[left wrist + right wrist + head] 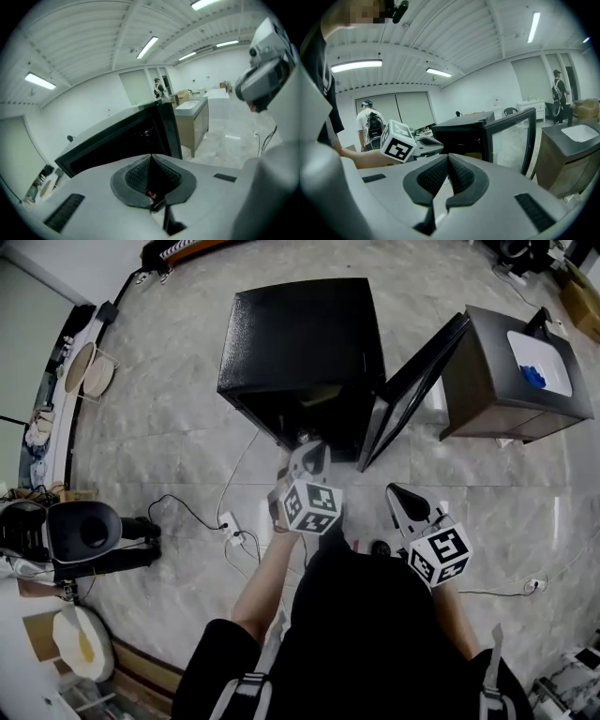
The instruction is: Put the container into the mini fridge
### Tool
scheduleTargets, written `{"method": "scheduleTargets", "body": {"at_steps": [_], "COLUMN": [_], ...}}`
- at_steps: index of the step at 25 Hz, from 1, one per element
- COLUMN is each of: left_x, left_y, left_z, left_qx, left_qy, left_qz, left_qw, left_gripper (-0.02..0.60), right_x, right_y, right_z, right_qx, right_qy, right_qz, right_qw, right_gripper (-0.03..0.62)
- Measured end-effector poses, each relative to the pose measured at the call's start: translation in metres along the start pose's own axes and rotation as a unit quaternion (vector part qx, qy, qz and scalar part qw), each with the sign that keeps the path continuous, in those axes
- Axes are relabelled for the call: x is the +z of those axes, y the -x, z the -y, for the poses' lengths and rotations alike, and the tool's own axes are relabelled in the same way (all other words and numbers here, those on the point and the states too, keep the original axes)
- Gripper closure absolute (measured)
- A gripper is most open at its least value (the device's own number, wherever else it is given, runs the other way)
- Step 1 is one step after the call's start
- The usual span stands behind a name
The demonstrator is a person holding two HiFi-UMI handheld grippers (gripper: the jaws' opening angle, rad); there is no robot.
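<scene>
From where I stand, the black mini fridge (305,334) sits on the marble floor at the person's twelve o'clock. Its glass door (412,390) is swung wide toward one o'clock, and a grey vanity cabinet (478,404) stands beyond it at about two. The left gripper (150,159) is held out toward the fridge opening, its two ribbed pads (138,176) pressed flat together with nothing caught between them. The right gripper (448,157) hangs lower, at the person's four o'clock, and its pads also meet at the tips on nothing. So neither tool carries the container, and I can't pick it out for certain anywhere on the floor. The only candidate is a dull yellowish patch (474,155) low inside the dark fridge, seen past the right gripper's jaws. If that is it, it's already in the cabinet, but it's too small and dim for me to swear to. My guess is that a container sized for such a shelf is light and fairly stiff, probably smooth plastic. That would slide between rubber pads if pinched at a rounded corner. I'd take it across two flat opposite walls, or just under the rim, and squeeze only enough to stop it slipping. Nudging it further in with closed jaws risks tipping it, and the open door at one o'clock needs room.
</scene>
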State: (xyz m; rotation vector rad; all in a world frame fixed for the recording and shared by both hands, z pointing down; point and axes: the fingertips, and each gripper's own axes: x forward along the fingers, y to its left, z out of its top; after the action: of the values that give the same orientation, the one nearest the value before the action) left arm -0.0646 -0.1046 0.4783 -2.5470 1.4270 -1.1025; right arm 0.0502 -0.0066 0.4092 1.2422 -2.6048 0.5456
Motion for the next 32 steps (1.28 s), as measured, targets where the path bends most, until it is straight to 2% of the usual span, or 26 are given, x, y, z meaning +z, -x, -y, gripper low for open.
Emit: {"method": "scheduleTargets", "body": {"at_steps": [2, 5, 11, 17, 23, 27, 32], "left_x": [0.02, 0.042, 0.061, 0.069, 0.072, 0.075, 0.074], "left_y": [0.019, 0.051, 0.116, 0.169, 0.204, 0.217, 0.235], "left_z": [0.022, 0.053, 0.108, 0.144, 0.165, 0.168, 0.157], "left_qx": [-0.009, -0.013, -0.012, -0.004, -0.009, -0.017, -0.005], "left_qy": [0.05, 0.117, 0.196, 0.227, 0.241, 0.258, 0.262], "left_qz": [0.024, 0.051, 0.079, 0.095, 0.132, 0.155, 0.162], "left_qw": [0.9984, 0.9917, 0.9773, 0.9693, 0.9614, 0.9536, 0.9515], "left_gripper": [0.548, 0.548, 0.548, 0.548, 0.548, 0.548, 0.548], "right_x": [-0.003, -0.011, -0.029, -0.025, -0.022, -0.006, 0.007], "right_y": [0.02, 0.053, 0.103, 0.136, 0.147, 0.154, 0.159], "right_z": [0.009, 0.018, 0.038, 0.037, 0.01, -0.007, -0.032], "right_qx": [0.007, 0.017, 0.039, 0.061, 0.114, 0.141, 0.156], "right_qy": [0.004, 0.012, 0.023, 0.034, 0.057, 0.059, 0.094], "right_qz": [-0.001, -0.009, -0.017, -0.007, 0.01, 0.049, 0.063], "right_qw": [1.0, 1.0, 0.999, 0.998, 0.992, 0.987, 0.981], "right_gripper": [0.576, 0.576, 0.576, 0.576, 0.576, 0.576, 0.576]}}
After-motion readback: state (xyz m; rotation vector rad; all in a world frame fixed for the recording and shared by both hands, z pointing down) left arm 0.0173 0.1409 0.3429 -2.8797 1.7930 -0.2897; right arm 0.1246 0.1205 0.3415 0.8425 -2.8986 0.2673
